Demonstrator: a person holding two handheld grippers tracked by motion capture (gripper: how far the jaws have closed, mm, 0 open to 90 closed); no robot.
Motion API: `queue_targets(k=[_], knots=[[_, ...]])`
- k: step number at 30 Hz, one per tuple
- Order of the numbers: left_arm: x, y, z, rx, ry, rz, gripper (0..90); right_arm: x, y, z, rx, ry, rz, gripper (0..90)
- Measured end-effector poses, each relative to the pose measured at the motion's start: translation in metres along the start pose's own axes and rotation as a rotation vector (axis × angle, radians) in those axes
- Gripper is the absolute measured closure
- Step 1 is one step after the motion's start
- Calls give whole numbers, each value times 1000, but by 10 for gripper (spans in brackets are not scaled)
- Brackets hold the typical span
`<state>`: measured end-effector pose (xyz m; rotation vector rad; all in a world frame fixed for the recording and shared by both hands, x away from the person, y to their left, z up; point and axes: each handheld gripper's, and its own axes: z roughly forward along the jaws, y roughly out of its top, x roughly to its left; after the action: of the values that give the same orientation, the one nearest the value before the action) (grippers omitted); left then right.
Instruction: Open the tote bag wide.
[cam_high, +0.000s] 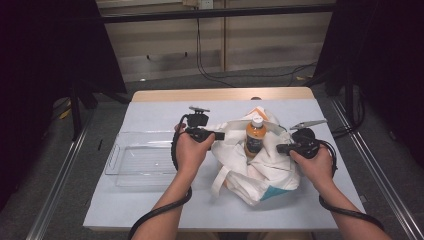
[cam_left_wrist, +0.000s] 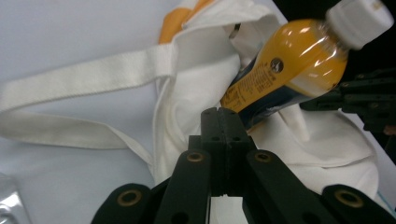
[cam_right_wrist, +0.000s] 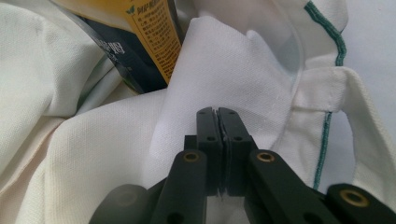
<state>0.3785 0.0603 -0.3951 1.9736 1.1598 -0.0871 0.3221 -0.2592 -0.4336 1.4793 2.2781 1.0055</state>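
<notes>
A white cloth tote bag (cam_high: 260, 175) lies crumpled on the table with an orange drink bottle (cam_high: 255, 137) standing out of its mouth, white cap up. My left gripper (cam_high: 220, 135) meets the bag's left rim; in the left gripper view its jaws (cam_left_wrist: 218, 112) are pressed together with white cloth (cam_left_wrist: 196, 93) pinched between them, and the bottle (cam_left_wrist: 289, 65) leans just beyond. My right gripper (cam_high: 280, 148) holds the right rim. Its jaws (cam_right_wrist: 218, 112) are shut on a fold of the bag (cam_right_wrist: 224, 70), below the bottle's label (cam_right_wrist: 135, 42).
A clear plastic tray (cam_high: 135, 160) sits to the left of the bag on the pale table cover (cam_high: 150, 205). The bag's long straps (cam_left_wrist: 70, 84) trail over the cover. Dark stands and cables surround the table.
</notes>
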Motion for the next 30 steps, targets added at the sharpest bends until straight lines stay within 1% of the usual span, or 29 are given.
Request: queue_targets(k=[1, 2, 3, 5, 6, 7, 8, 10, 11, 15, 17, 18, 19, 20, 21, 22, 23, 24, 26, 30], knots=[[-1, -3, 5, 2, -8, -8, 900, 0, 0, 0, 1, 2, 0, 890], [-1, -4, 8, 8, -7, -3, 900, 0, 0, 0, -2, 0, -3, 890], [-2, -7, 12, 9, -8, -10, 900, 0, 0, 0, -2, 0, -4, 890], [-2, -11, 18, 19, -7, 0, 899, 0, -1, 0, -3, -1, -5, 890], [-2, -12, 20, 29, -1, 5, 899, 0, -1, 0, -4, 2, -3, 890], [-2, -14, 22, 25, 3, -2, 900, 0, -1, 0, -4, 1, -3, 890], [-2, -16, 25, 32, 12, -6, 900, -1, -1, 0, -4, 3, -4, 890], [-1, -17, 26, 37, 21, 0, 900, -1, -1, 0, -3, -4, 0, 890], [0, -19, 27, 34, 24, -8, 900, -1, -1, 0, -5, -3, 3, 890], [5, -25, 31, 44, 36, -10, 900, -1, -2, 2, -9, -3, 5, 890], [7, -29, 34, 61, 42, -6, 900, -1, -3, 3, -9, -5, 4, 890], [7, -30, 36, 49, 46, -19, 900, -1, -3, 3, -13, -3, 1, 890], [8, -31, 37, 61, 59, -3, 900, -1, -4, 3, -14, -4, 6, 890], [9, -32, 38, 67, 59, 1, 900, -1, -4, 3, -12, -2, 8, 890], [9, -33, 39, 65, 59, -10, 900, -1, -4, 4, -15, -2, 5, 890], [10, -35, 41, 73, 64, -6, 900, -1, -4, 4, -17, -1, 2, 891], [11, -37, 43, 67, 60, -22, 900, -1, -5, 4, -17, -1, 9, 891], [12, -37, 43, 79, 59, -11, 900, -1, -5, 4, -17, 0, 13, 891], [12, -40, 45, 75, 62, -20, 900, -2, -6, 4, -23, 0, 8, 892], [14, -42, 47, 77, 61, -14, 900, -3, -9, 5, -34, 4, 14, 892]])
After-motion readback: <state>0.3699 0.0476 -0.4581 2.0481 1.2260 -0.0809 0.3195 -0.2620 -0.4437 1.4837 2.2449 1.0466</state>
